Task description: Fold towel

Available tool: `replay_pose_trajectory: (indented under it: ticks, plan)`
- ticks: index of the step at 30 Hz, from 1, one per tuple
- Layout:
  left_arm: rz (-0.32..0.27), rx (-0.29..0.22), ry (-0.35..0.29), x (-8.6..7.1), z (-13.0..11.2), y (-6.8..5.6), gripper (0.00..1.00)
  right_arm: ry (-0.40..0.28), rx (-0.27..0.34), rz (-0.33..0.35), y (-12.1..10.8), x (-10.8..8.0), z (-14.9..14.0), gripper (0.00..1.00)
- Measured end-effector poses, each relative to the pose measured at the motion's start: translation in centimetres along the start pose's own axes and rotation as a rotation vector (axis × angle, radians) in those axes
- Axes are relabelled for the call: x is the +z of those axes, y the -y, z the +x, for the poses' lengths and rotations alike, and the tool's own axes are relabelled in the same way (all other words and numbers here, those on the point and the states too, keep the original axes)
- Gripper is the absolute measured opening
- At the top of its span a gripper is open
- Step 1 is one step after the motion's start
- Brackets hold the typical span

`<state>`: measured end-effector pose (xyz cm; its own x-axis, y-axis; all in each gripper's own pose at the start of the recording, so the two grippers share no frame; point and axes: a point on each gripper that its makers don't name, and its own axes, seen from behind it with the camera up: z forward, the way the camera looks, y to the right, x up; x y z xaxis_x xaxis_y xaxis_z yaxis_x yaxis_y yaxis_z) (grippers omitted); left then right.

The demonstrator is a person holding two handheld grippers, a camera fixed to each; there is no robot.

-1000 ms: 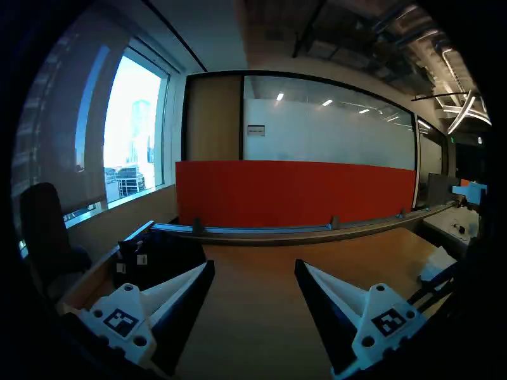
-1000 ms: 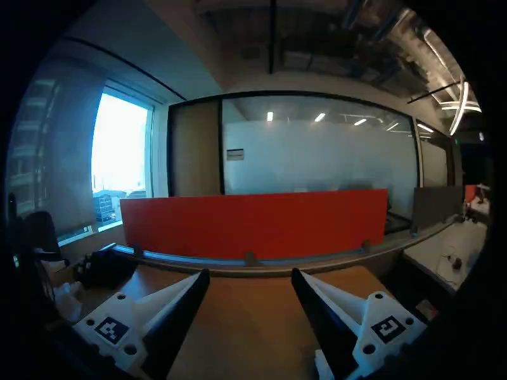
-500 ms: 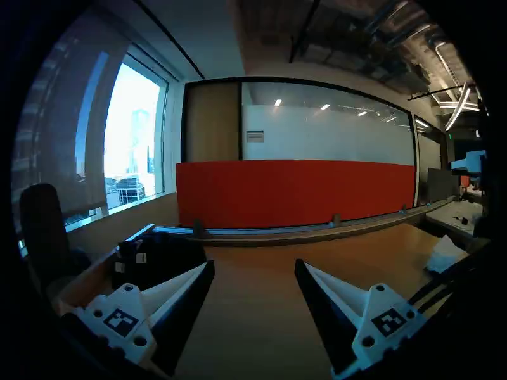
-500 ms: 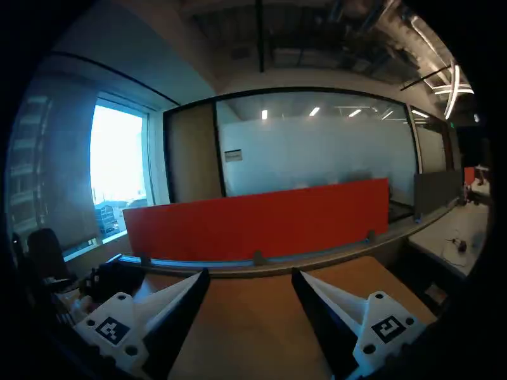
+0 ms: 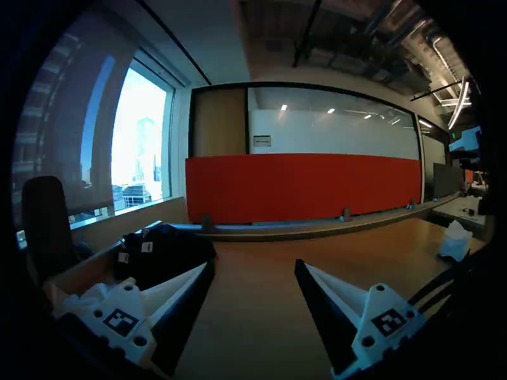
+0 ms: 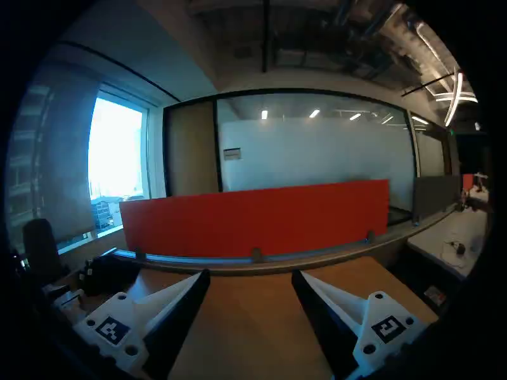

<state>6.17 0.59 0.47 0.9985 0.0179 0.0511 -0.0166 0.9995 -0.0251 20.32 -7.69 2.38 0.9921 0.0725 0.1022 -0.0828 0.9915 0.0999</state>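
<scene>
At the far left of the left gripper view a dark chair [image 5: 41, 218] stands below the bright window [image 5: 142, 158], and beside it a black bag [image 5: 165, 250] lies on the wooden desk [image 5: 266, 247], a whitish bundle [image 5: 85, 296] just in front of it. The left gripper [image 5: 253, 263] hangs over bare desk, jaws released and wide, nothing between them. A red partition [image 5: 304, 187] lines the far edge. Near the right edge lies a white crumpled cloth [image 5: 455, 239], well apart from the fingers; whether it is the towel I cannot tell. In the right gripper view the right gripper [image 6: 250, 273] is likewise spread and empty over the desk
</scene>
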Motion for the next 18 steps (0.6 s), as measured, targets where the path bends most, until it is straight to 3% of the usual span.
replay_pose_trajectory:
  ticks: [9,18]
  plan:
    - [-0.001,-0.005,-0.012,-0.1,-3.7,-0.1,0.94,0.018,-0.036,0.035,1.4,0.6,-3.1,1.00]
    - [0.005,-0.023,-0.037,-0.2,-5.5,0.0,0.94,0.025,-0.049,0.038,1.3,1.0,-5.5,0.99]
